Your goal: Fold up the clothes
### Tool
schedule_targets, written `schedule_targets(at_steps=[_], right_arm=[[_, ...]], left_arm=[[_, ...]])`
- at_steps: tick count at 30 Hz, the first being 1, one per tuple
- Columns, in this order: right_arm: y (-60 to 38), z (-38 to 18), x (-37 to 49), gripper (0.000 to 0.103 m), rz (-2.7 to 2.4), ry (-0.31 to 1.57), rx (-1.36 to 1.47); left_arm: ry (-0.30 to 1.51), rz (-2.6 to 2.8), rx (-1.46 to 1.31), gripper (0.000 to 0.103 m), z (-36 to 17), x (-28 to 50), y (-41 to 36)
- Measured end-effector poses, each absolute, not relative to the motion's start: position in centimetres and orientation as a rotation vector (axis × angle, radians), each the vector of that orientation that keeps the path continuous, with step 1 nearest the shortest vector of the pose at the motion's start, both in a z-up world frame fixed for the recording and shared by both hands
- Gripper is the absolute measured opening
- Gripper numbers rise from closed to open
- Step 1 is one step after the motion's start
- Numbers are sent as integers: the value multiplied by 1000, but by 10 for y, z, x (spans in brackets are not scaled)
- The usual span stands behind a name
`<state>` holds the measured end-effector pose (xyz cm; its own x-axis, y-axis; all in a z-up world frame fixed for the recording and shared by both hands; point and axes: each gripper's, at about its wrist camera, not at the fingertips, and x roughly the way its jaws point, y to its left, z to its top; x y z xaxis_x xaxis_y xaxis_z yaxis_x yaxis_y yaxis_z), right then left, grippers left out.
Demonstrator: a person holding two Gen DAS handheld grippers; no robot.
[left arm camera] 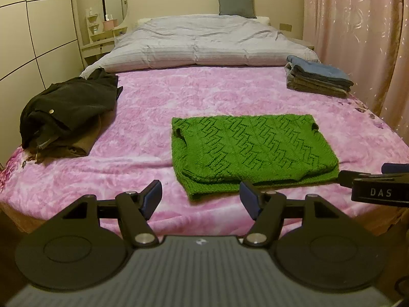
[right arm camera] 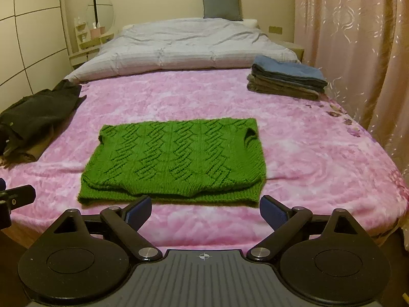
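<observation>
A green knitted sweater lies folded in a flat rectangle on the pink blanket, near the bed's front edge; it also shows in the right wrist view. My left gripper is open and empty, just short of the sweater's near left corner. My right gripper is open and empty, just in front of the sweater's near edge. The right gripper's side also shows at the right edge of the left wrist view.
A heap of dark unfolded clothes lies at the bed's left side. A stack of folded blue and grey clothes sits at the back right. A grey duvet covers the far half. A pink curtain hangs on the right.
</observation>
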<state>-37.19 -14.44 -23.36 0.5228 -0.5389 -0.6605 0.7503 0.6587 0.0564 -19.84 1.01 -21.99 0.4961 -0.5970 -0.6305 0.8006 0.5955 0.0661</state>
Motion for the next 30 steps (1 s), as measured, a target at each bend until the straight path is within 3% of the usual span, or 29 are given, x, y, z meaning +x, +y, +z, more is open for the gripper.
schedule_targets(at_steps=[24,30], right_arm=[[-208,-265,-375,94,-874,723,460],[-233,-280,-395,94,-864,649,553]], left_arm=[[712,-923,433,67,-255,-158,-36],[748,-939,419,67,-275,-139,-43]])
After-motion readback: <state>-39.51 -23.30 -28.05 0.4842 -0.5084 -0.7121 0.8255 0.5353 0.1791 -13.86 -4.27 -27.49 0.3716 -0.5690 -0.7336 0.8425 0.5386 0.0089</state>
